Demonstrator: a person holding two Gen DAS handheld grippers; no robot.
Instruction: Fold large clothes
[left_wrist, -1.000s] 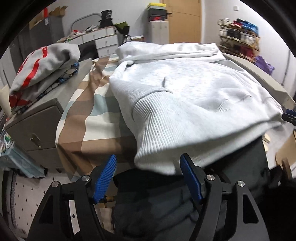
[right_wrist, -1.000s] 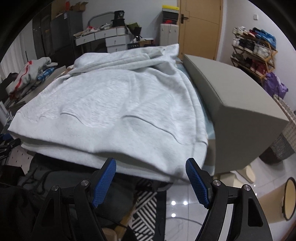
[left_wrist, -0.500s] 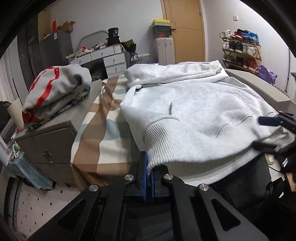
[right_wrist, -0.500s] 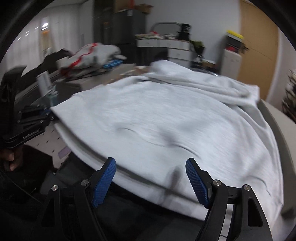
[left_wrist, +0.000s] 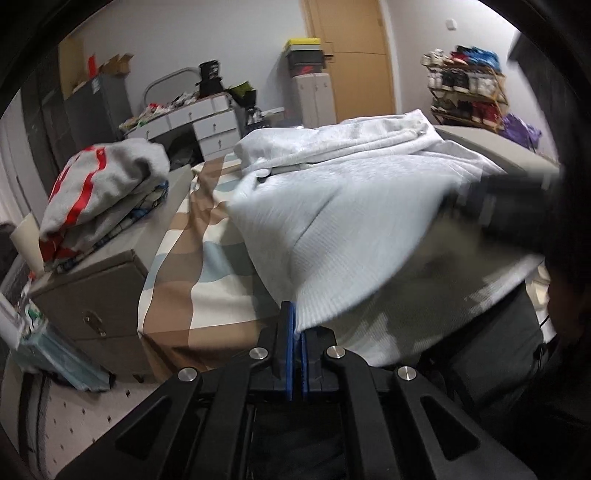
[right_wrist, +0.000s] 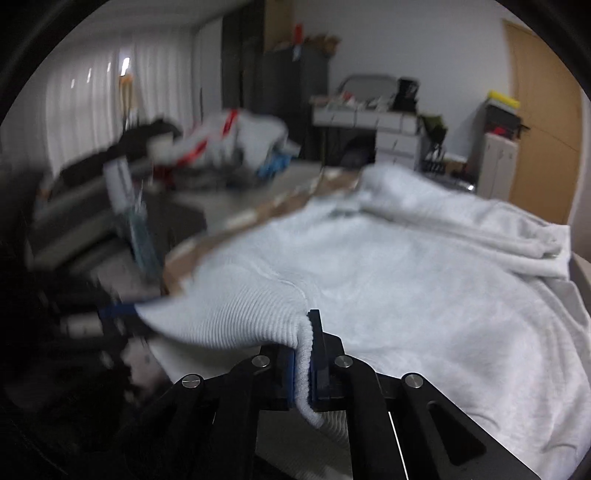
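A pale grey hooded sweatshirt (left_wrist: 351, 206) lies spread over the checked cloth (left_wrist: 207, 258) on the table. My left gripper (left_wrist: 294, 321) is shut on the left corner of its ribbed hem, which it holds a little above the table edge. In the right wrist view the sweatshirt (right_wrist: 424, 280) fills the right half. The jaws of my right gripper (right_wrist: 304, 332) are closing, with the pads pressed on a fold of the ribbed hem between them. The stretch of hem between both grippers is taut. My right gripper (left_wrist: 509, 199) shows as a dark blur in the left wrist view.
A pile of folded clothes with red stripes (left_wrist: 99, 184) sits on a grey cabinet (left_wrist: 92, 295) left of the table. A grey box (left_wrist: 498, 144) borders the sweatshirt on the right. White drawers (left_wrist: 207, 122), a shoe rack (left_wrist: 465, 92) and a wooden door (left_wrist: 351, 48) stand behind.
My left gripper shut on the hem's corner and raised it slightly. My right gripper swung left along the hem and went from wide open to shut on the ribbed edge.
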